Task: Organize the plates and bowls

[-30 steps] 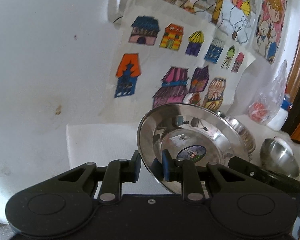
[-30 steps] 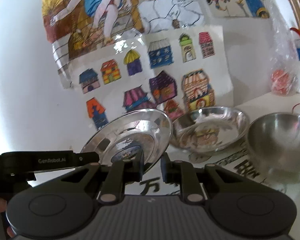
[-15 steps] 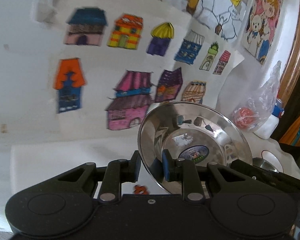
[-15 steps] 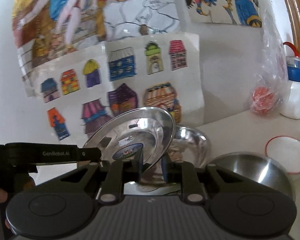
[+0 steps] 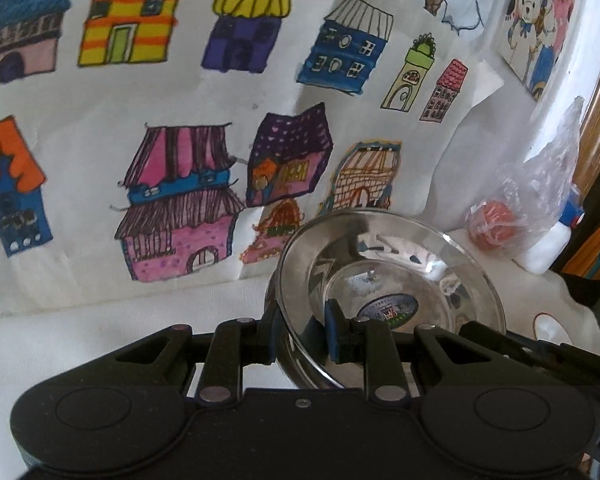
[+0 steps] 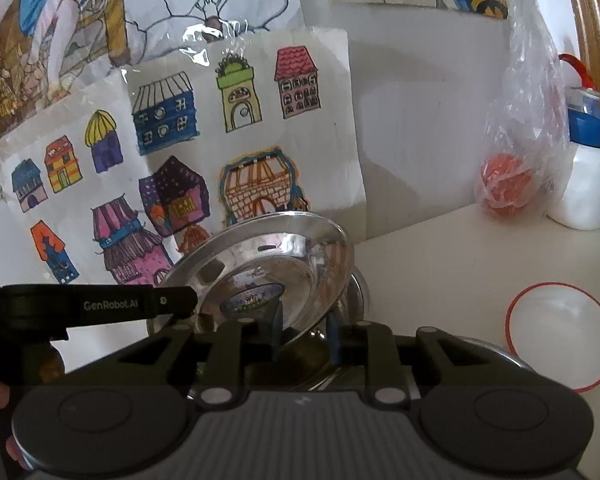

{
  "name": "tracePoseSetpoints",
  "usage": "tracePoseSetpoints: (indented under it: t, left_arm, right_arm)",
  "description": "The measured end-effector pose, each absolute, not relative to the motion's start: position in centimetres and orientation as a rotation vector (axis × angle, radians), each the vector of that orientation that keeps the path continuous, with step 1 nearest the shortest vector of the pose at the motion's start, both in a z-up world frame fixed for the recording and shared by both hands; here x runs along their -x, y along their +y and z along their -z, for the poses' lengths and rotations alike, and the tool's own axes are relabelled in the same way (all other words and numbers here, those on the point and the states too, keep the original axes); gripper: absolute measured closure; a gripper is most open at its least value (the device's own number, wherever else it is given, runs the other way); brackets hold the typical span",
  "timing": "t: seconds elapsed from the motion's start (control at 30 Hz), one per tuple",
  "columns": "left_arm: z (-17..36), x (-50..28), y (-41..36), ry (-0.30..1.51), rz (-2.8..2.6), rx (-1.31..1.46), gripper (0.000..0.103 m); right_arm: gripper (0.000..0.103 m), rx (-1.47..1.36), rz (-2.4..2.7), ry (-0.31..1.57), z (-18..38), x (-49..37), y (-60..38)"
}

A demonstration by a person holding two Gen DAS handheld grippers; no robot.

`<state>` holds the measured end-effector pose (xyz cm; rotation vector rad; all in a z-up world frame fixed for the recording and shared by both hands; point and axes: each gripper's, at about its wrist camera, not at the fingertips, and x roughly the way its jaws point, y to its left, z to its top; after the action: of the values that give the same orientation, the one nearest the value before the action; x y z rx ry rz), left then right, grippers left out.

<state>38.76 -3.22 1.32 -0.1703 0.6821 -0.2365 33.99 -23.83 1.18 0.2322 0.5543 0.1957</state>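
Left gripper pinches your steel plate rim, jaws narrow; right gripper jaws just opening around the opposite rim, contact unclear

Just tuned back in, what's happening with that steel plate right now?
A person holds the steel plate tilted above the counter with both grippers. The left gripper is clamped on its rim. The right gripper has just been opening its jaws; the rim sits between them, but the pads look loose. More steel dishes lie right underneath.
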Motion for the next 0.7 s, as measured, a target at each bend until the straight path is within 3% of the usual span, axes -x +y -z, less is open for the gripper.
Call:
tracePoseSetpoints:
  t: [0.7]
  left_arm:
    - [-1.4, -38.6, -5.7, 0.669, 0.201, -0.003, 0.075]
  right_arm:
    - [0.068, -0.161, -0.181, 0.599, -1.5, -34.3, -23.3]
